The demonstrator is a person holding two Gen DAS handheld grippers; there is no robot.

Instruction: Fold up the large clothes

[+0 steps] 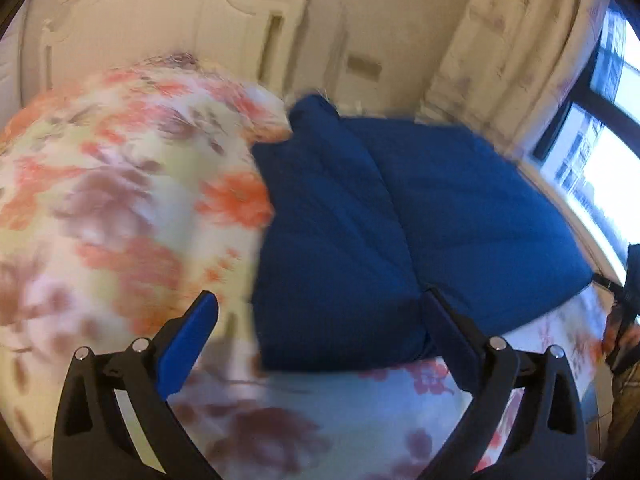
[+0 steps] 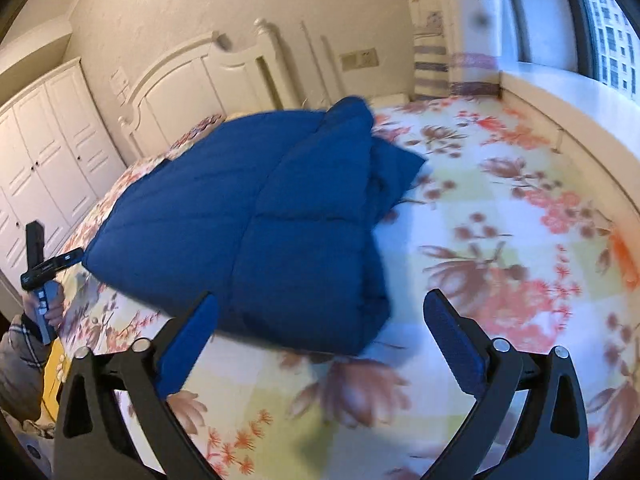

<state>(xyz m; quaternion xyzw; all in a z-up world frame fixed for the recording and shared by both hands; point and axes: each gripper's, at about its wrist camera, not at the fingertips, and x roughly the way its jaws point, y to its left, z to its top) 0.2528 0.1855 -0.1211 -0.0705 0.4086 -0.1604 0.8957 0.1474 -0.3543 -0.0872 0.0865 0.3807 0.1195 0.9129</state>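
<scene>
A dark blue quilted padded garment [image 1: 400,232] lies folded into a thick bundle on the floral bed sheet [image 1: 120,200]. It also shows in the right wrist view [image 2: 248,224], folded, with a lump of fabric at its far end. My left gripper [image 1: 320,320] is open and empty, its fingers spread just above the bundle's near edge. My right gripper [image 2: 320,320] is open and empty, hovering at the bundle's near right corner. The left gripper [image 2: 40,264] also shows at the far left of the right wrist view, held in a hand.
A white headboard [image 2: 192,84] stands at the far end of the bed. White wardrobe doors [image 2: 36,148] are at the left. A window [image 1: 592,148] with a sill and a pale curtain [image 1: 508,48] run along the right side. The floral sheet [image 2: 500,240] extends right of the bundle.
</scene>
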